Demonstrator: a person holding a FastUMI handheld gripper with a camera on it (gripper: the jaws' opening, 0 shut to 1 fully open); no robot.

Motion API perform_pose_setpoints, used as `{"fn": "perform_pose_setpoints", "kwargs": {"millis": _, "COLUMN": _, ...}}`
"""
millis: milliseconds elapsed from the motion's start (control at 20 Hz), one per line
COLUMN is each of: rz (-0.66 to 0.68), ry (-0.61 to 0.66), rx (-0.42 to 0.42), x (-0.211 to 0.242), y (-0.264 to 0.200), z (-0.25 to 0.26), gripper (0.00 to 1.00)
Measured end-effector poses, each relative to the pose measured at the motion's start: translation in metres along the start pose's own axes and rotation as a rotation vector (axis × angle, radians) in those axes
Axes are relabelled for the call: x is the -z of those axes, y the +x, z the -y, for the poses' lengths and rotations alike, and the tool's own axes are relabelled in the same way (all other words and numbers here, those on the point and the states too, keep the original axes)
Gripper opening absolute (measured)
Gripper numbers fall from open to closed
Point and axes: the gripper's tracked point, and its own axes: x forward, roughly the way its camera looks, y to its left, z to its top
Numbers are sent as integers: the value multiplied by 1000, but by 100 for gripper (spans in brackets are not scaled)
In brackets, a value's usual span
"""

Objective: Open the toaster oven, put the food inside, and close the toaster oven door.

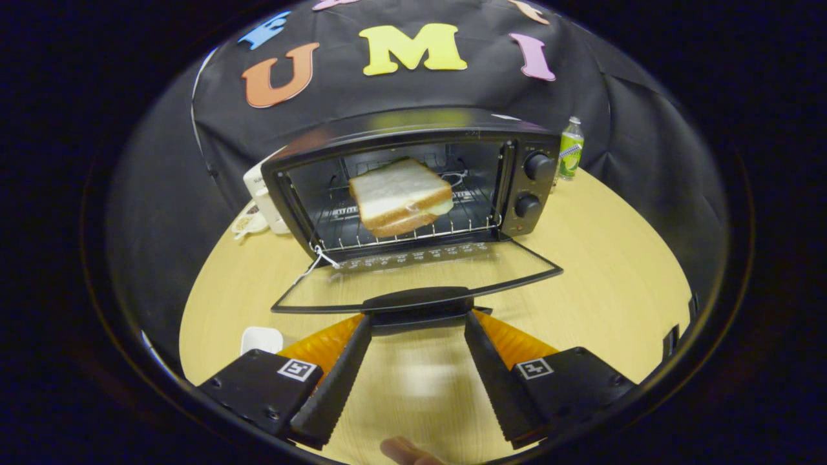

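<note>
A black toaster oven [413, 135] stands on the round wooden table [601, 258] with its glass door [420, 271] folded down flat toward me. A sandwich of white bread [400, 197] lies on the wire rack [465, 223] inside. My gripper [418, 320] is open, its fingertips [362, 329] tucked just under the door's black handle [417, 300] at either end of it. Nothing is held between the fingers.
Two knobs [536, 166] sit on the oven's right panel. A green bottle [570, 148] stands behind the oven on the right, a white appliance [258, 187] on the left. A small white dish [261, 339] lies near my left finger. A fingertip [407, 451] shows below.
</note>
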Motion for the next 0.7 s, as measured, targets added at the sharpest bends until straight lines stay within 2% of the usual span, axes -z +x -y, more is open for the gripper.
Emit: {"fn": "perform_pose_setpoints", "kwargs": {"millis": 700, "rz": 297, "ry": 57, "rx": -59, "x": -50, "y": -19, "z": -10, "gripper": 96}}
